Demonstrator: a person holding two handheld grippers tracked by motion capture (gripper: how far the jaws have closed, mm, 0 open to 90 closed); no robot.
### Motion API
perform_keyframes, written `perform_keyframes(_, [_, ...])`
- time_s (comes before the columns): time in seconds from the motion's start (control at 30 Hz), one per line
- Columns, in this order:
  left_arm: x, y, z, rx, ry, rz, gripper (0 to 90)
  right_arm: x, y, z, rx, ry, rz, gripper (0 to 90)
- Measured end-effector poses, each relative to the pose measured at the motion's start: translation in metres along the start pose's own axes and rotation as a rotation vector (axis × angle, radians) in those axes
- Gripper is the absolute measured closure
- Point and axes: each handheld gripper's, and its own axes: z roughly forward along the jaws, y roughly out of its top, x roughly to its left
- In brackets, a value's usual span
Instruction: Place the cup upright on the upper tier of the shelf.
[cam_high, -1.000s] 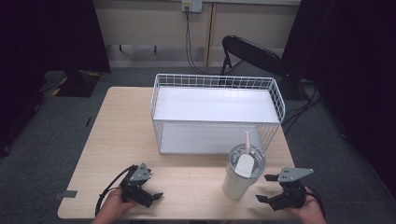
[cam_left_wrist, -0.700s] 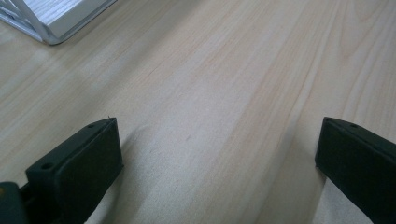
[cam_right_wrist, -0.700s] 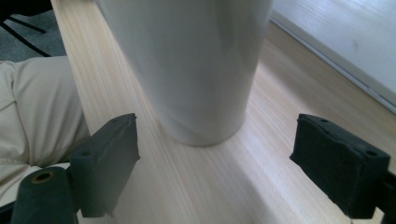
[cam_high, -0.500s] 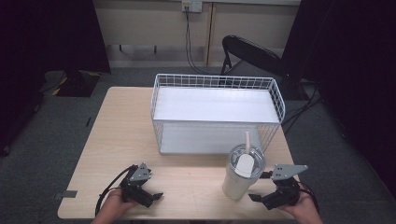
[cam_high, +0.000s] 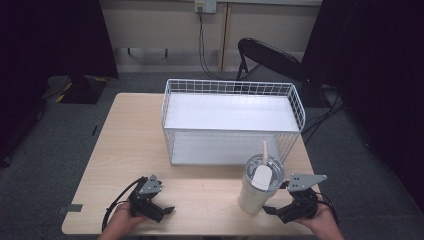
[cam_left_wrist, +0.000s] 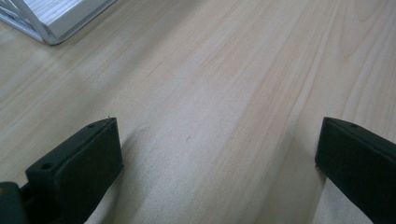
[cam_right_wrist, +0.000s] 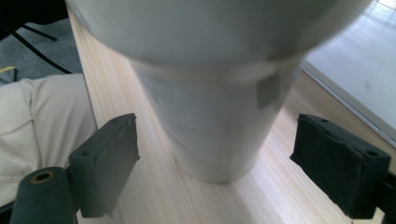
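A cream tumbler (cam_high: 259, 187) with a clear lid and a straw stands near the table's front right, just in front of the wire basket (cam_high: 172, 107). My right gripper (cam_high: 274, 207) sits low on the table at the tumbler's right side. In the right gripper view its jaws stand wide apart on either side of the tumbler's base (cam_right_wrist: 215, 116), not touching it; the right gripper (cam_right_wrist: 219, 140) is open. My left gripper (cam_high: 162, 212) rests at the front left, and in the left gripper view the left gripper (cam_left_wrist: 219, 140) is open over bare wood.
The white wire basket has a white floor and holds nothing; its corner (cam_left_wrist: 46, 18) shows far off. A black chair (cam_high: 270, 57) stands behind the table (cam_high: 130, 150). The person's trouser leg (cam_right_wrist: 37, 126) lies beyond the front edge.
My right gripper has slid left toward the tumbler, so its jaws now flank the base. The left gripper has stayed put.
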Motion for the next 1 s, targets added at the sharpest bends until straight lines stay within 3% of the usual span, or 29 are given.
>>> perform_keyframes(0.2, [0.000, 0.000, 0.000, 0.000, 0.000, 0.000, 0.0, 0.001, 0.005, 0.002, -0.015, 0.002, -0.006, 13.7])
perform_keyframes(0.77, [0.000, 0.000, 0.000, 0.000, 0.000, 0.000, 0.0, 0.001, 0.012, 0.001, -0.141, 0.009, 0.035, 12.7])
perform_keyframes(1.0, [0.000, 0.000, 0.000, 0.000, 0.000, 0.000, 0.0, 0.002, 0.011, 0.004, -0.167, -0.006, 0.013, 11.4])
